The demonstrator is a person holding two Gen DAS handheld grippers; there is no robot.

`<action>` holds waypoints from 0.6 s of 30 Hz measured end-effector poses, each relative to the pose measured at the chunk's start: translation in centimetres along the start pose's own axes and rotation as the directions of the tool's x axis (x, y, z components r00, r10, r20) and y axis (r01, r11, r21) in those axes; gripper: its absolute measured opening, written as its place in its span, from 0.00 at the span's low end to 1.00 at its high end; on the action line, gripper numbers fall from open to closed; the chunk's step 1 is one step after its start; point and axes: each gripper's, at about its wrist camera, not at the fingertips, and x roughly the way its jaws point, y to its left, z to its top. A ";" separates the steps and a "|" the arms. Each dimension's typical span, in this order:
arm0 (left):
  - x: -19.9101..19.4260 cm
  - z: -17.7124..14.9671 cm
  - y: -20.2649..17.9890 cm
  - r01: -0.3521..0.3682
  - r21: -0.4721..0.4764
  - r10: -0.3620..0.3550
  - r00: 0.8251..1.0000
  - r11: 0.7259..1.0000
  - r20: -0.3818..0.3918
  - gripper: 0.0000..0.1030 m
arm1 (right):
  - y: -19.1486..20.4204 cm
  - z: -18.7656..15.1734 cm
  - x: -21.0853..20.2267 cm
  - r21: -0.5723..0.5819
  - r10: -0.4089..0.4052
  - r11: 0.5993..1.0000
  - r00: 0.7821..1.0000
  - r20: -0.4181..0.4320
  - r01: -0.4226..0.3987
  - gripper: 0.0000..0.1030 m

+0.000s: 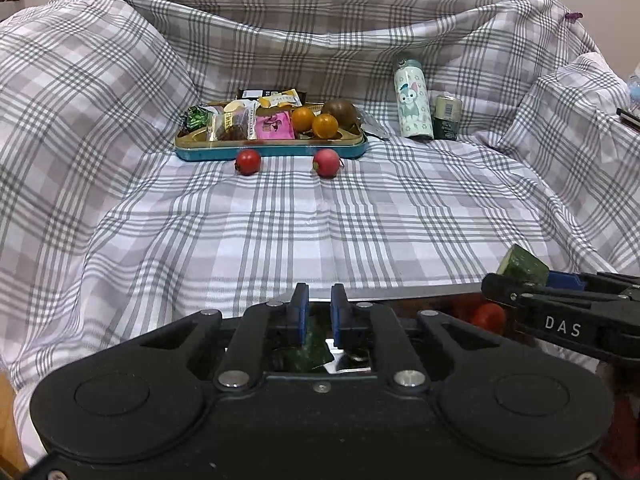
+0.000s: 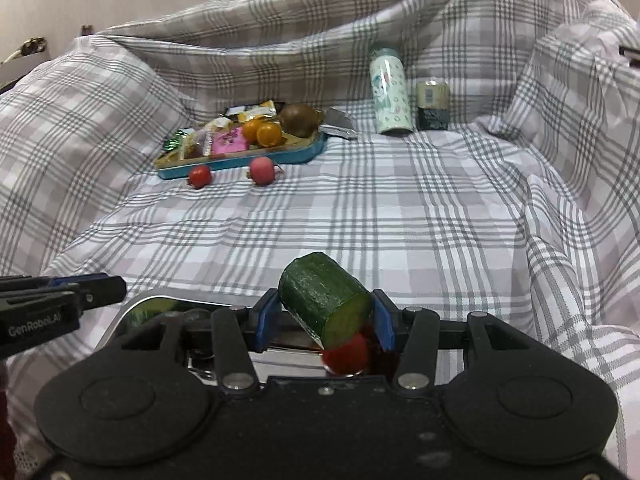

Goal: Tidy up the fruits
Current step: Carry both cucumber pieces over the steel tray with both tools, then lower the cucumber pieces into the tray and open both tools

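Cucumber piece [image 2: 325, 298] is clamped between the blue pads [image 2: 383, 316] of the right gripper [image 2: 325, 320], tilted with its cut face turned down toward the camera. It is held above a shiny metal tray [image 2: 132, 312], over a red tomato [image 2: 347, 354] seen just beneath it in that tray. The left gripper [image 1: 319, 312] is seen with its pads nearly together and a narrow gap between them; nothing is gripped, though a dark green piece [image 1: 314, 350] is visible below it. Farther out on the plaid cloth [image 1: 320, 220], two red round fruits [image 1: 248, 162] [image 1: 327, 163] are found just in front of a blue tin [image 1: 272, 148] filled with snacks and orange fruits [image 1: 325, 126]. A patterned bottle [image 1: 412, 98] is stood well to the tin's right.
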 end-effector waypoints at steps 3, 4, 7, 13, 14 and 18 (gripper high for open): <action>-0.2 -0.6 0.1 -0.009 -0.017 0.009 1.000 1.000 -0.002 0.15 | 0.3 -0.4 -0.2 -0.018 0.030 0.999 0.999 -0.009 -0.031 0.49; -0.2 -0.8 0.2 -0.015 -0.016 0.015 1.000 1.000 -0.002 0.15 | 0.5 -0.7 -0.1 -0.028 0.043 0.999 0.999 -0.018 -0.044 0.49; -0.2 -1.6 0.2 -0.032 -0.006 0.032 0.999 0.999 -0.006 0.15 | 1.1 -1.3 0.0 -0.073 0.051 0.996 0.998 -0.034 -0.053 0.49; -0.3 -2.6 0.2 -0.044 0.006 0.044 0.999 0.999 -0.006 0.16 | 2.1 -2.0 0.1 -0.145 0.073 0.986 0.996 -0.054 -0.080 0.50; -0.3 -2.6 0.2 -0.042 0.006 0.042 0.999 0.999 -0.003 0.16 | 2.2 -2.0 0.2 -0.147 0.074 0.986 0.996 -0.057 -0.082 0.50; -0.2 -2.8 0.3 -0.033 -0.001 0.033 0.999 0.999 -0.008 0.17 | 2.3 -2.0 0.5 -0.143 0.077 0.986 0.995 -0.065 -0.086 0.50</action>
